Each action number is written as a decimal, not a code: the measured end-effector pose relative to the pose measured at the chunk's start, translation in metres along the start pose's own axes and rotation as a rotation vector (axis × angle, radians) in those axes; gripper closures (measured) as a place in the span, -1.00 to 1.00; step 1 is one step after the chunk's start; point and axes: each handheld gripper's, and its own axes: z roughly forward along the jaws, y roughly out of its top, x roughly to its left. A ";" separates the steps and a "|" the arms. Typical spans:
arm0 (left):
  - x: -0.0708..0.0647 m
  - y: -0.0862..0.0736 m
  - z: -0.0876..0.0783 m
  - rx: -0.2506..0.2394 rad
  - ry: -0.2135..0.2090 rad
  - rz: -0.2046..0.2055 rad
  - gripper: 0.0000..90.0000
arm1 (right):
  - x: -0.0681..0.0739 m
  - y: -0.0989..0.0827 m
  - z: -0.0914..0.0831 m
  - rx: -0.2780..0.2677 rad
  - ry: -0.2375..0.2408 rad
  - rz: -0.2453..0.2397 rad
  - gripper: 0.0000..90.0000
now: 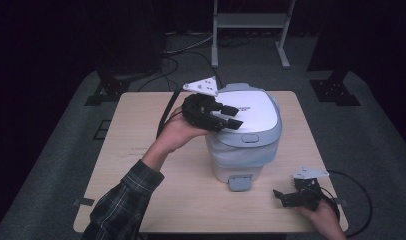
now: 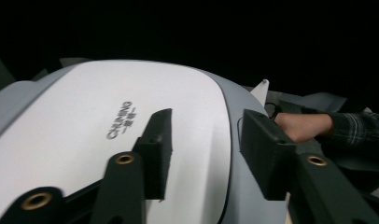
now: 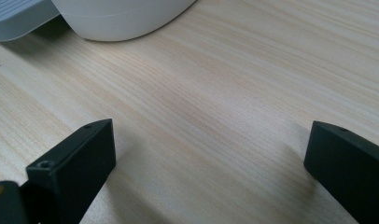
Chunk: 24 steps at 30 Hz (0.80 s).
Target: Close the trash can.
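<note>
Standing on a light wooden tabletop (image 1: 156, 200) in a dark room, a white and grey pedal bin (image 1: 243, 132) sits toward the far middle, its grey foot pedal (image 1: 240, 182) facing the person. Grey carpet surrounds the tabletop, and a pale metal frame (image 1: 251, 22) stands behind it among black stands and cables.

The left hand-held gripper (image 1: 231, 116) hovers over the left part of the bin's closed white lid (image 2: 131, 116), jaws partly spread with nothing between them; whether they touch the lid cannot be told. In the left gripper view the jaws straddle the border between the white lid panel and its grey rim.

The right hand-held gripper (image 1: 281, 197) rests low at the near right corner of the tabletop, jaws spread wide and empty, pointing toward the bin's base (image 3: 122, 18).
</note>
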 end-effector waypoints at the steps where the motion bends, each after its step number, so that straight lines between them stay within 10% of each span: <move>1: 0.000 -0.001 -0.004 -0.003 0.001 -0.007 0.03 | 0.000 0.000 0.000 0.000 0.000 0.000 -0.98; 10: -0.004 -0.015 -0.029 -0.001 0.064 -0.048 -0.57 | 0.000 0.000 0.000 0.000 0.000 0.001 -0.98; 24: -0.017 -0.058 -0.058 -0.002 0.213 -0.080 -0.96 | 0.001 0.000 0.000 0.000 -0.003 0.004 -0.98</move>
